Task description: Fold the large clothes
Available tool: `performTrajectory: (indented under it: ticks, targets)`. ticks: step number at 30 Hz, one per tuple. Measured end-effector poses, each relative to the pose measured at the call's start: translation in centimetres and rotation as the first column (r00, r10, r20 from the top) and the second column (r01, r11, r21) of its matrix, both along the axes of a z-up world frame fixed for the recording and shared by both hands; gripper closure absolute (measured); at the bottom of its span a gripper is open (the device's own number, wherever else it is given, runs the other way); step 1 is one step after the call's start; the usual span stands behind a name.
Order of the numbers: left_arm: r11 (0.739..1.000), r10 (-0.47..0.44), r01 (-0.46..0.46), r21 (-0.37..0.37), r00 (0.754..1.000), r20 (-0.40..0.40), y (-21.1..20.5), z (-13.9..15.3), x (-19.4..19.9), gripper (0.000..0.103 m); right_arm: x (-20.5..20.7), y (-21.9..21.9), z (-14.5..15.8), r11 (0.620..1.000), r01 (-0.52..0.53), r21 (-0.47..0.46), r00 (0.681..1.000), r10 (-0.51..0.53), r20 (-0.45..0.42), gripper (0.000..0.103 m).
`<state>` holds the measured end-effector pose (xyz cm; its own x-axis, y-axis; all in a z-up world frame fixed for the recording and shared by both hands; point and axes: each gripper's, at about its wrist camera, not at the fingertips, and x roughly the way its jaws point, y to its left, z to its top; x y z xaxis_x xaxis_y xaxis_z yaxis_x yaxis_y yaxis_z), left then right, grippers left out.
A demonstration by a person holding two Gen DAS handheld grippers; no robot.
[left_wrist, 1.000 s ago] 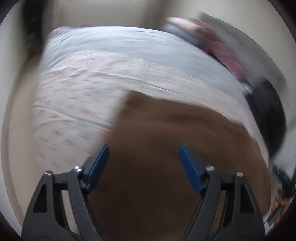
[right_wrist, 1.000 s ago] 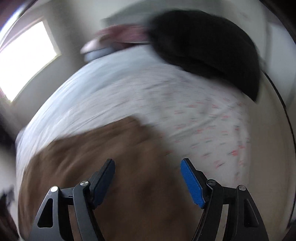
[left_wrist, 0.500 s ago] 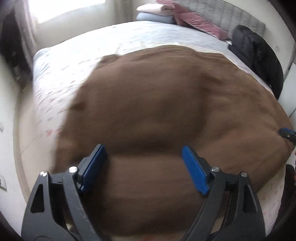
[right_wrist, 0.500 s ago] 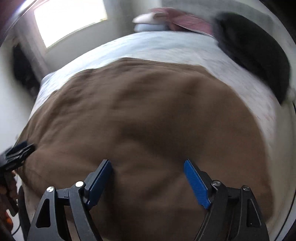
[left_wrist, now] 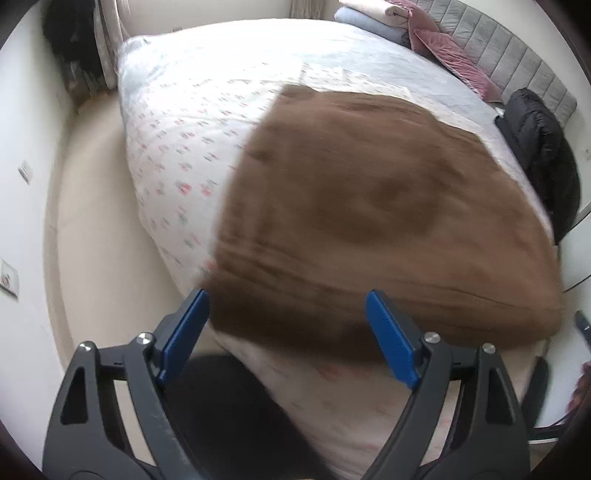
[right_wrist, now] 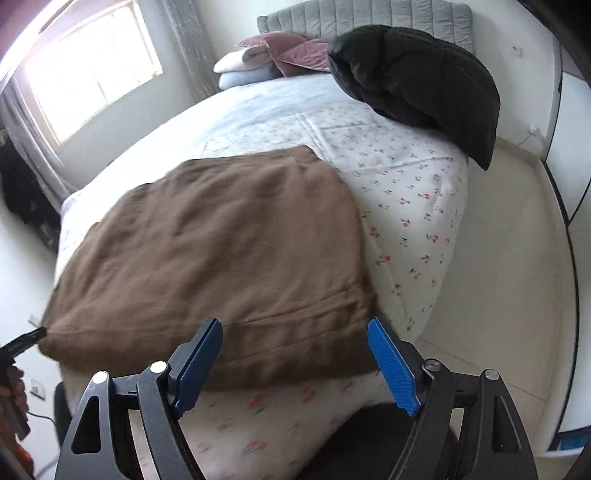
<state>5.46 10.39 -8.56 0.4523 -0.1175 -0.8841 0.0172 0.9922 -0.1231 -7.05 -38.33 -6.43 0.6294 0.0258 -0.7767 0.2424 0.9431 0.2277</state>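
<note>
A large brown garment [left_wrist: 369, 206] lies spread and folded over on the cherry-print bed sheet [left_wrist: 177, 155], its near hem close to the bed's foot edge. My left gripper [left_wrist: 286, 295] hovers over the hem's left corner; its jaws are opening and nothing is pinched between them. In the right wrist view the same brown garment [right_wrist: 221, 251] lies flat, and my right gripper [right_wrist: 294, 325] stands open above the hem's right corner, holding nothing. The left gripper's black tip [right_wrist: 26, 338] shows beside the garment's far-left corner.
A black puffer jacket [right_wrist: 417, 85] is heaped at the bed's right side near the grey headboard [right_wrist: 369, 14]. Pillows [right_wrist: 280, 51] are stacked at the head. A bright window [right_wrist: 92, 74] is on the left, and pale floor [right_wrist: 498, 258] surrounds the bed.
Both grippers drew back toward the foot of the bed. The brown garment, which filled both views half a second ago, now lies settled ahead of the fingertips. The left jaws stand wider.
</note>
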Motion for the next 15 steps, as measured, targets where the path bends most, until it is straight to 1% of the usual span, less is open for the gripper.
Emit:
performTrajectory:
  ticks: [1, 3, 6, 7, 11, 15]
  targets:
    - [1.000, -0.005, 0.005, -0.008, 1.000, -0.010, -0.3, 0.2, -0.4, 0.009, -0.4, 0.9, 0.7, 1.000, -0.017, 0.007, 1.000, 0.017, 0.005, 0.021]
    - [0.999, -0.036, 0.036, -0.014, 0.999, -0.020, -2.5, 0.9, -1.6, 0.005, -1.2, 2.3, 1.8, 0.999, -0.044, 0.018, 0.999, 0.043, 0.014, 0.020]
    - [0.996, -0.083, 0.084, 0.036, 0.996, -0.013, -5.8, 2.0, -3.0, 0.004, -2.0, 4.7, 2.7, 0.997, -0.073, 0.011, 0.997, 0.073, -0.005, 0.020]
    - [0.994, -0.098, 0.098, 0.050, 0.995, -0.013, -6.8, 2.3, -3.5, 0.004, -2.1, 5.4, 2.8, 0.997, -0.073, 0.002, 0.997, 0.073, -0.015, 0.019]
    - [0.987, -0.147, 0.148, 0.062, 0.989, -0.029, -9.5, 2.8, -5.0, 0.003, -2.8, 8.3, 2.5, 0.994, -0.087, -0.068, 0.994, 0.083, -0.065, 0.019]
    - [0.979, -0.166, 0.168, 0.117, 0.986, -0.031, -11.6, 3.3, -6.6, 0.003, -3.4, 10.5, 2.4, 0.993, -0.095, -0.063, 0.993, 0.090, -0.081, 0.019]
